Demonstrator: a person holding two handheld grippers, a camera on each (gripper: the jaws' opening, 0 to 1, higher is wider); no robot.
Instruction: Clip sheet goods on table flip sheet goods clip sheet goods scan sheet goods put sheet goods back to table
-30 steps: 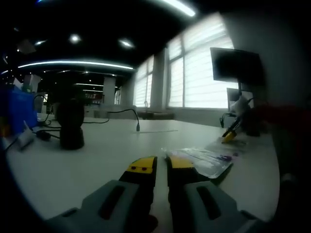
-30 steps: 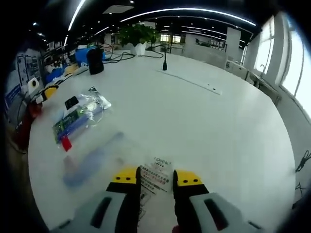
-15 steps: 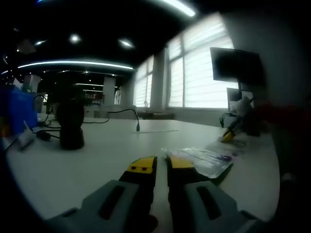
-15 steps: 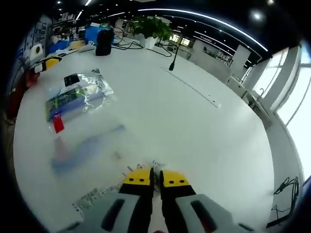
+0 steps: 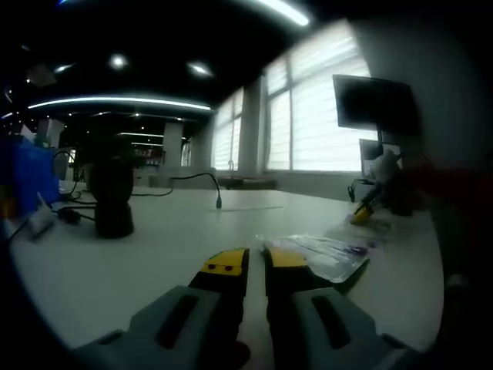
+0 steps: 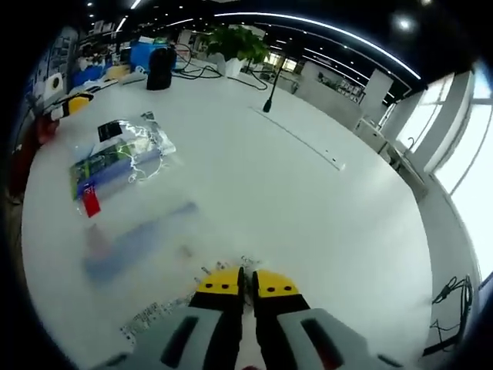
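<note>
Pinching the near edge of a clear printed sheet (image 6: pixel 158 312), the right gripper (image 6: pixel 237 281) has its jaws pressed together on it; the sheet trails off to the left of the jaws, low over the white surface (image 6: pixel 308 200). A second clear packet (image 6: pixel 119 158) lies well beyond, up and left of those jaws, its long axis running diagonally. The left gripper (image 5: pixel 246 260) rests low on the surface with jaws nearly together on nothing, the packet (image 5: pixel 320 253) just right of its tips, so it is probably nearer.

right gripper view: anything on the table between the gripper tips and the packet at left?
Only a clear sheet, blurry, on the white table between the right gripper and the packet.
</note>
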